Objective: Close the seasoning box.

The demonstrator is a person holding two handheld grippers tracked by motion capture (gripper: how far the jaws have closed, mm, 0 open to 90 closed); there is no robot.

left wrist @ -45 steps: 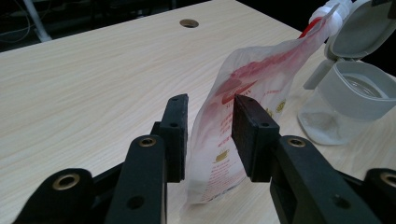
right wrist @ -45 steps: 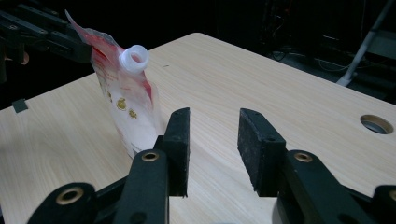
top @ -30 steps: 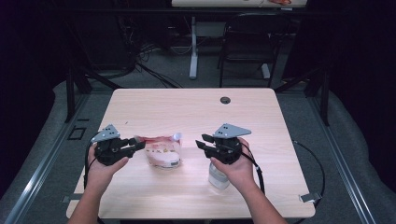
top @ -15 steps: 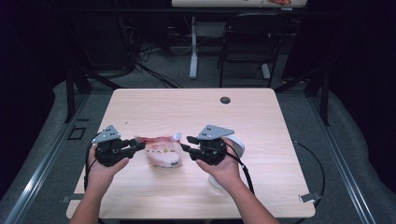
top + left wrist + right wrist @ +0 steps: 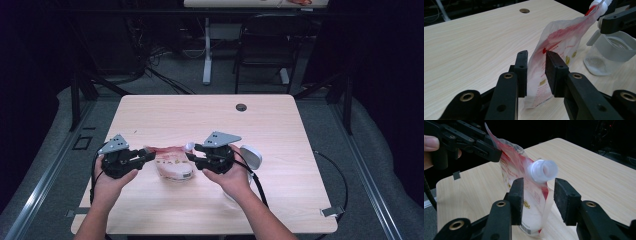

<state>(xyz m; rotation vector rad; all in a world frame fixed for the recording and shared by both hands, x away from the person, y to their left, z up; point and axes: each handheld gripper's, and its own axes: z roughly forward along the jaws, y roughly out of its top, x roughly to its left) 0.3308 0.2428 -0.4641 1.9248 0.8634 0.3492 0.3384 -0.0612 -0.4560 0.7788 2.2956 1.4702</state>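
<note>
Pouch [image 5: 172, 162], white with red print, sits on the wooden table [image 5: 280, 125] between both tools in the high view. The left gripper [image 5: 148, 156] meets the pouch's left top corner, while the right gripper [image 5: 191, 152] reaches toward the white spout [image 5: 189, 146] at the other end. A clear container [image 5: 250, 156] with a grey lid stands just behind the right hand [image 5: 231, 176].

Left gripper view: the left gripper [image 5: 536, 67] has its jaws on either side of the pouch's [image 5: 560, 47] thin edge; they have just been closing and both pads lie against the film, pinching it. The container [image 5: 610, 53], with white powder at its bottom, stands near beyond the pouch.

Right gripper view: the right gripper [image 5: 539, 195] has jaws standing apart, just been opening, with the spout [image 5: 542, 170] between and slightly above them, touching neither pad. The pouch [image 5: 524, 195] hangs tilted, its lower end on the table [image 5: 594, 170], its far corner gripped by the left gripper [image 5: 495, 152].
</note>
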